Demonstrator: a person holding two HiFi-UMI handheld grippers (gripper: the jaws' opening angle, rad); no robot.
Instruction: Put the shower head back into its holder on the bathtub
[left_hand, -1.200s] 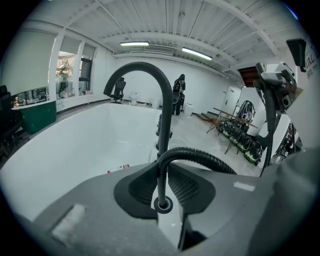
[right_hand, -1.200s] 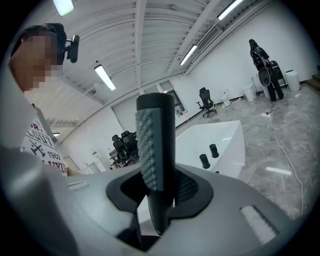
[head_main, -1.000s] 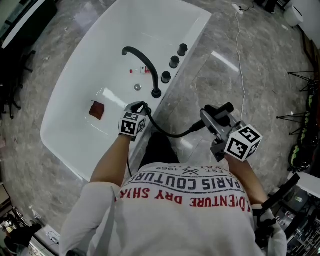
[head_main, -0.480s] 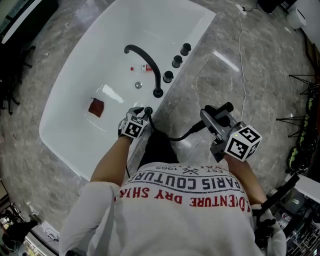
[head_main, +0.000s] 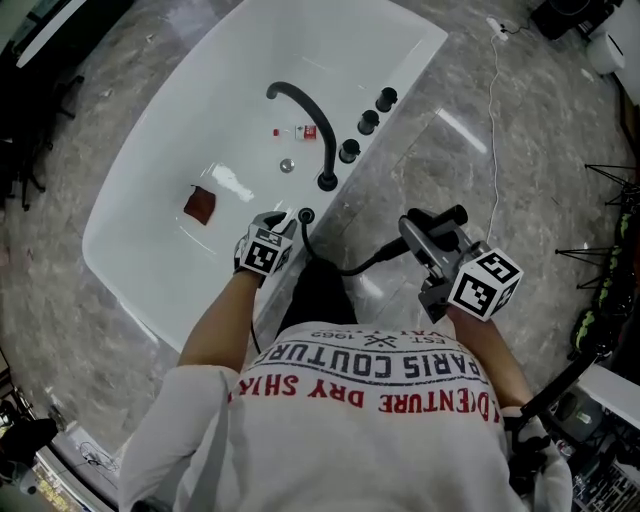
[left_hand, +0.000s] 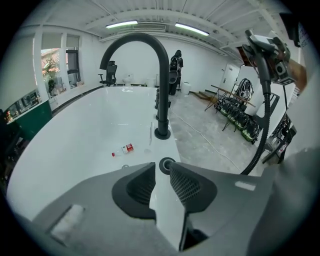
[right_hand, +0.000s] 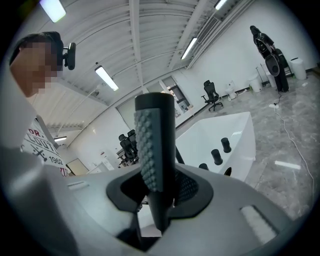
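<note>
The black stick-shaped shower head (right_hand: 155, 145) stands between the pads of my right gripper (right_hand: 160, 186), which is shut on it. In the head view that gripper (head_main: 432, 238) is over the floor, right of the tub, and the shower head's tip (head_main: 455, 213) sticks out past it. Its black hose (head_main: 360, 265) runs from there to the round holder (head_main: 306, 215) on the white bathtub's rim (head_main: 395, 60). My left gripper (head_main: 284, 224) hovers just short of the holder (left_hand: 166, 164). Seen from its own camera, this gripper (left_hand: 160, 172) is open with nothing between its jaws.
A tall black curved faucet (head_main: 305, 120) and three black knobs (head_main: 368, 122) stand on the rim beyond the holder. In the tub lie a small bottle (head_main: 300, 132), a drain (head_main: 287, 165) and a red object (head_main: 200, 205). A white cable (head_main: 492, 120) runs across the marble floor.
My left gripper has let go of the hose beside the holder and its jaws have opened; it has drawn back a little. The right gripper still grips the shower head.
</note>
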